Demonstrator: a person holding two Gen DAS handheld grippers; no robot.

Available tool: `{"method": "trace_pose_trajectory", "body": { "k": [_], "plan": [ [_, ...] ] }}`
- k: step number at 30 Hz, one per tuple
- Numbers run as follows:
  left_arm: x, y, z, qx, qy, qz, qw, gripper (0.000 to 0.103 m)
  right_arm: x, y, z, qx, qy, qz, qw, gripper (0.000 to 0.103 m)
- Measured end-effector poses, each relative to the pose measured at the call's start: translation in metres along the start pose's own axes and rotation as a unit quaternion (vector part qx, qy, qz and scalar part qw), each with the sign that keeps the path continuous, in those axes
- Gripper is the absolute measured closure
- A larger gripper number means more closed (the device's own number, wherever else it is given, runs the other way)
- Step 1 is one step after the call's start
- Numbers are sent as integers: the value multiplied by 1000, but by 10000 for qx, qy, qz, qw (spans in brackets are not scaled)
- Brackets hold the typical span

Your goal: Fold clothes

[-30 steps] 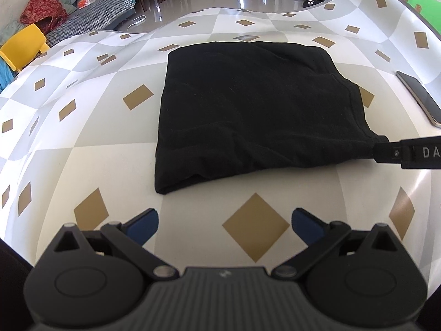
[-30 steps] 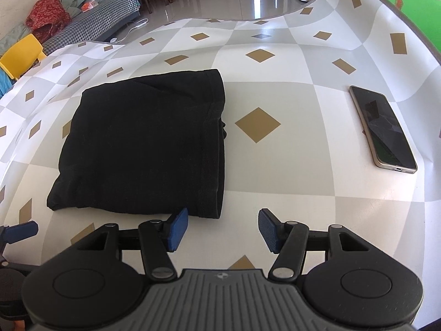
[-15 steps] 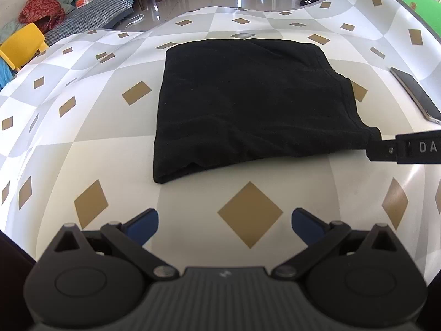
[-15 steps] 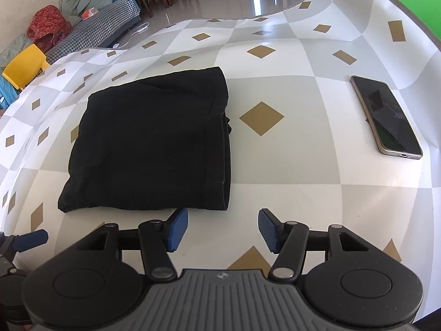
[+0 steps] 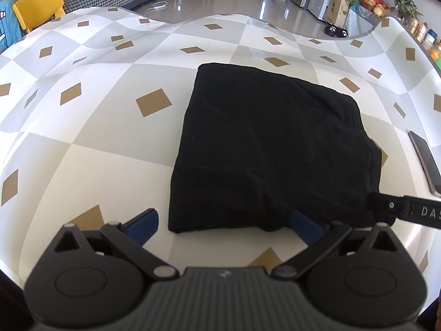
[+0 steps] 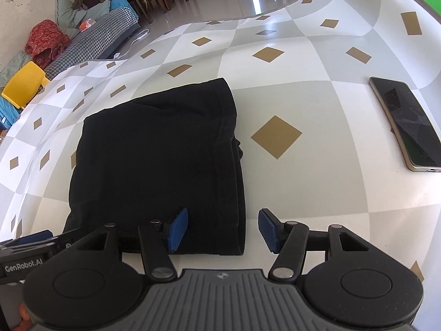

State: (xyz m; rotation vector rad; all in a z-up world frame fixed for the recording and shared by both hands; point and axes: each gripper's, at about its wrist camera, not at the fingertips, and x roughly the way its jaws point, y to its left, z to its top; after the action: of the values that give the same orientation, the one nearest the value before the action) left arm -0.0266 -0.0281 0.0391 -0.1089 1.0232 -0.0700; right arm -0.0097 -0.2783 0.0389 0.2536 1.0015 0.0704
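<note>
The black garment (image 5: pixel 270 149) lies folded into a thick, slightly rumpled rectangle on the checkered counter (image 5: pixel 110 143); the left tool (image 5: pixel 224 224) and right tool (image 6: pixel 223 230) straddle its near edge, both spread wide, gripping nothing

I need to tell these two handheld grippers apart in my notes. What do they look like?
Both look identical: black bodies with a ribbed grey centre, round black discs on each side, black linkage bars with silver pivots, and blue-padded fingers. The left gripper shows white "GenRobot.AI" lettering on its side in the right wrist view; the right gripper shows white "DA" lettering.
</note>
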Motion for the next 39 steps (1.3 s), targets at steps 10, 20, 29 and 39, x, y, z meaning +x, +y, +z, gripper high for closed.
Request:
{"method": "trace_pose_trajectory", "body": {
  "k": [10, 20, 29, 39],
  "plan": [
    [32, 35, 36, -705, 37, -243, 9972, 0, 25, -7, 24, 270, 26, 291, 9992, 46],
    [61, 44, 53, -807, 105, -511, 9954, 0, 40, -21, 43, 559, -71, 949, 9939, 46],
    [70, 40, 63, -536, -1, -803, 9953, 0, 52, -30, 55, 661, -139, 1328, 9888, 46],
    [75, 28, 66, -174, -151, -1187, 9927, 0, 60, -17, 59, 270, -259, 1412, 9893, 47]
  ]
}}
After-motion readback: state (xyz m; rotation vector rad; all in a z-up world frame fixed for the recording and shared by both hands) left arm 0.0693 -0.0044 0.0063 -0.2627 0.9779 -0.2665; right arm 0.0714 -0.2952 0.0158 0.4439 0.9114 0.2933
